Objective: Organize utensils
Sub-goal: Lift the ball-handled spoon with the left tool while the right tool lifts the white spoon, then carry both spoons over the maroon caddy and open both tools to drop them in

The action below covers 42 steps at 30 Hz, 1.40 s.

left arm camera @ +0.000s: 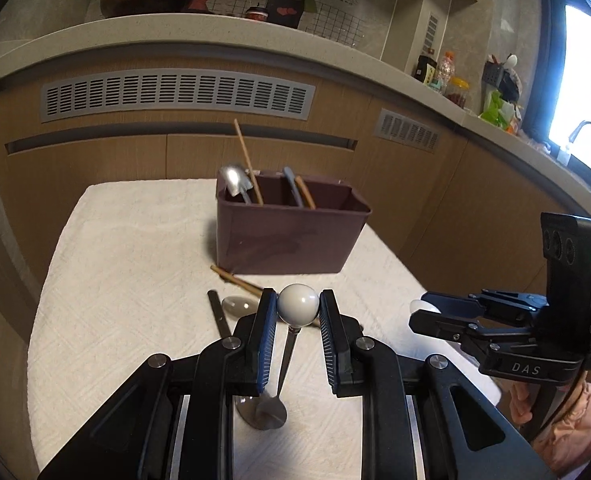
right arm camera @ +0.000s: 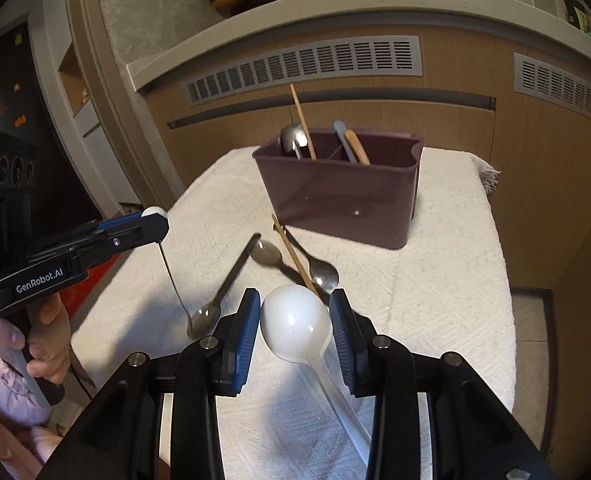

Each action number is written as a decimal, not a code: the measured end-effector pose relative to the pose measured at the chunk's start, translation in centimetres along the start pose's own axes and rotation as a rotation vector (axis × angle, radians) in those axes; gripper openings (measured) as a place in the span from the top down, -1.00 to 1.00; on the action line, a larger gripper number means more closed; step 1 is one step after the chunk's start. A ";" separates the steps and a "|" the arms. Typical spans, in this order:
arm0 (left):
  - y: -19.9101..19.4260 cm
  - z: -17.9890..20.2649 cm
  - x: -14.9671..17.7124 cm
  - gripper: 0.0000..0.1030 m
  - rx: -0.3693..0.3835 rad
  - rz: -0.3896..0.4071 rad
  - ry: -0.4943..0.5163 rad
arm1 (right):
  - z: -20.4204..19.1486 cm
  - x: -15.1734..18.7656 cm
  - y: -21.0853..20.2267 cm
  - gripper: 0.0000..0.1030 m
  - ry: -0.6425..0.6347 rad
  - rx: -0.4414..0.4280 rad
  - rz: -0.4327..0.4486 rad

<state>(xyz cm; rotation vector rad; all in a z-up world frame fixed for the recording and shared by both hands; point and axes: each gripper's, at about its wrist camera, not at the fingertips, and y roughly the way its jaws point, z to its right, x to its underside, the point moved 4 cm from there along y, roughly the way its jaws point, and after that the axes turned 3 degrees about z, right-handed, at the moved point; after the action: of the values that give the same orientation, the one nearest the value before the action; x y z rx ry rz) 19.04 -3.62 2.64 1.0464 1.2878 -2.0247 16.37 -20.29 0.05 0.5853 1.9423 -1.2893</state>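
Left gripper pinches the white ball end of a metal spoon (bowl hanging down) above the towel; right gripper clamps a white plastic spoon, near the purple caddy.

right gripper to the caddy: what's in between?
Right wrist view: ahead of the right gripper, shut on the white spoon, lie a chopstick and metal spoons on the towel, before the caddy.

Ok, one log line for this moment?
left gripper: shut on ball-end spoon | right gripper: shut on white spoon | caddy: part-filled | cloth: loose utensils
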 end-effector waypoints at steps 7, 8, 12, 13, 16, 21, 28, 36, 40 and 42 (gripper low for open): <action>-3.0 1.8 -10.2 0.57 0.084 0.192 0.026 | -0.3 -10.7 -5.8 0.35 -0.005 -0.054 0.253; -3.3 2.0 -11.9 0.57 0.100 0.222 0.029 | -0.3 -12.3 -6.4 0.35 -0.007 -0.058 0.288; -3.0 2.1 -16.9 0.57 0.106 0.306 0.039 | 0.1 -18.3 -7.3 0.35 0.005 -0.099 0.391; -2.4 1.9 -17.8 0.57 0.110 0.311 0.038 | 0.3 -19.5 -7.0 0.35 0.011 -0.112 0.412; -0.3 1.0 -19.4 0.57 0.104 0.309 0.028 | 1.0 -20.9 -5.5 0.35 0.031 -0.131 0.425; 3.3 -0.5 -20.0 0.57 0.099 0.266 -0.010 | 2.9 -21.6 -1.7 0.35 0.095 -0.153 0.385; 8.3 -2.9 -18.9 0.57 0.109 0.189 -0.066 | 5.1 -20.3 3.7 0.35 0.135 -0.137 0.320; 12.0 -4.6 -17.5 0.57 0.121 0.128 -0.114 | 6.5 -18.8 8.1 0.35 0.155 -0.119 0.264; 13.2 -5.2 -16.5 0.57 0.110 0.097 -0.120 | 6.9 -18.0 9.7 0.35 0.162 -0.125 0.245; 13.7 -5.4 -16.0 0.57 0.110 0.081 -0.125 | 6.9 -17.6 10.3 0.34 0.151 -0.118 0.242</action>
<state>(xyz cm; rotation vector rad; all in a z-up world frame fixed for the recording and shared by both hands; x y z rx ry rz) 40.24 -4.07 7.46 0.9869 1.0644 -2.0840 36.98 -22.22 5.84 0.8496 1.9821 -0.9979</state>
